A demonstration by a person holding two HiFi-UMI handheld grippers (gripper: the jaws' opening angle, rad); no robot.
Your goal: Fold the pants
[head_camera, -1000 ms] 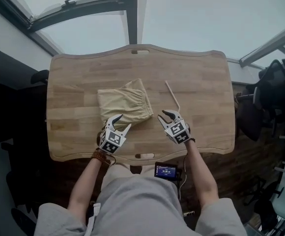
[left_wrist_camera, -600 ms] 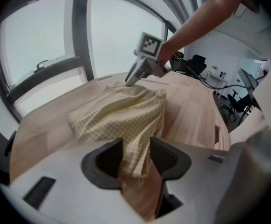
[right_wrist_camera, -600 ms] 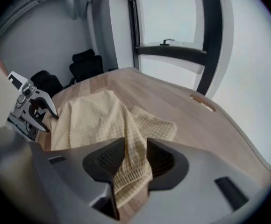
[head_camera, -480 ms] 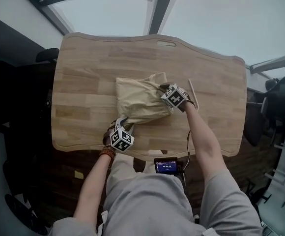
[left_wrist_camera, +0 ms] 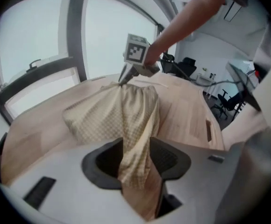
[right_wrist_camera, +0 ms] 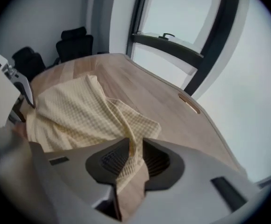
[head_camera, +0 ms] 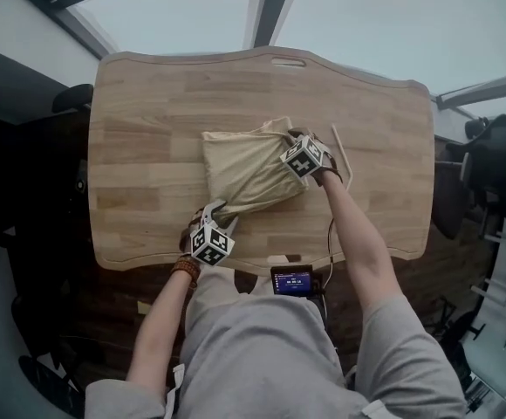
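The pants (head_camera: 249, 168) are lying near the middle of the table (head_camera: 148, 147), bundled into a rough rectangle. The cloth is a pale yellow-beige and is showing a fine checked weave in both gripper views. It is gathering into soft folds and ridges where we are pulling it.

We are gripping the pants at two corners. The left gripper (left_wrist_camera: 136, 160) is clamping the corner nearest us. A twisted strip of fabric is running between its dark ribbed pads (left_wrist_camera: 166, 157) and touching both. These jaws are easing apart slightly while the cloth is filling the gap. The right gripper (right_wrist_camera: 135, 160) is pinching the far right corner. Its jaws are closing, and a thin fold of the checked fabric is standing between them.

In the left gripper view the cloth is stretching up from the near jaws toward the right gripper, so that edge is rising off the surface. The rest of the bundle is resting on the wood.

The table is made of light wooden planks with visible grain. It has a wavy outline and a slot near both the far and the near edge. A thin pale stick (head_camera: 345, 157) is lying just right of the right gripper. A small device with a lit screen (head_camera: 291, 279) is sitting below the near edge. A black chair (head_camera: 70, 99) is standing to the table's left.
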